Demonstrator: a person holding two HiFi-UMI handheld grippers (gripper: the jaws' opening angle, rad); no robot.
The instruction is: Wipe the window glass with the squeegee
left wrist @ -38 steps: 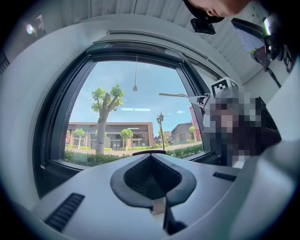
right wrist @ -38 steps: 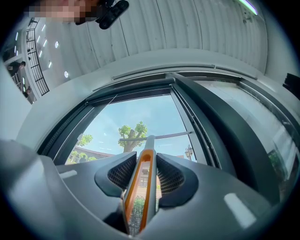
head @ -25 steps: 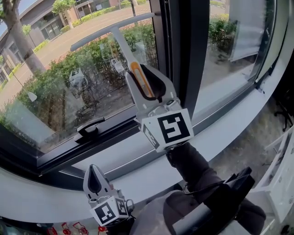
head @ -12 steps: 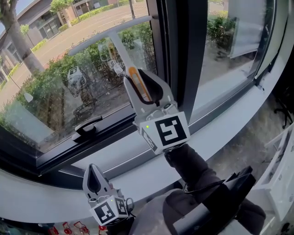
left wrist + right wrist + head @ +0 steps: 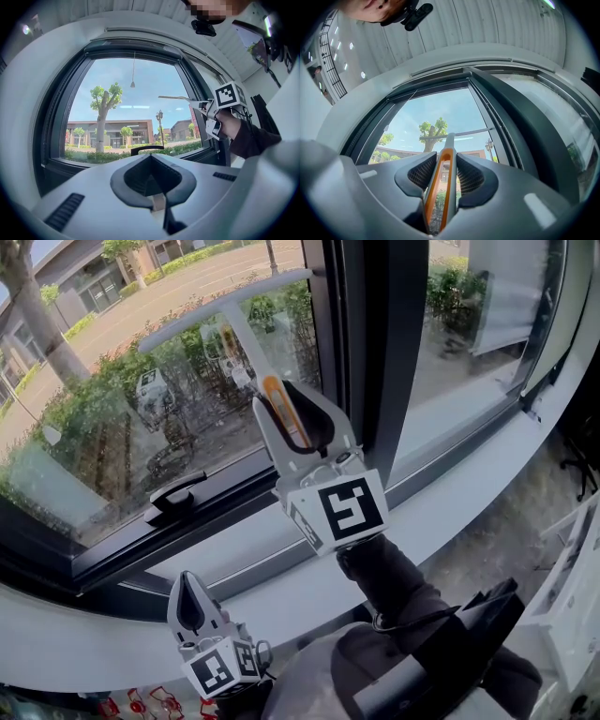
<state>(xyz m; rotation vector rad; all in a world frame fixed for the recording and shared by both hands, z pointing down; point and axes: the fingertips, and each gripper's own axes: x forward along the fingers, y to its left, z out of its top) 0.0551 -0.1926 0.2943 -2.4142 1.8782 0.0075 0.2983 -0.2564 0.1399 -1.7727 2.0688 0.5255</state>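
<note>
Fingers [image 5: 423,174] of R gripper [image 5: 286,399] on squeegee [image 5: 239,334]; shaft up, blade crosswise

Left of blade: the window glass [image 5: 84,427] runs open from the squeegee [image 5: 225,307] out to the left frame, so I have room that way.
Right of blade: the dark frame post [image 5: 375,334] stands just beside the blade's right end and my right gripper [image 5: 298,395], which is clamped on the squeegee's handle, so it is tight there.
Below: the black window handle [image 5: 178,495] juts from the lower frame under the blade's left half.
Sill: the white sill [image 5: 469,488] lies open to the right. My left gripper [image 5: 187,579], jaws together, sits low, well apart from the glass.
</note>
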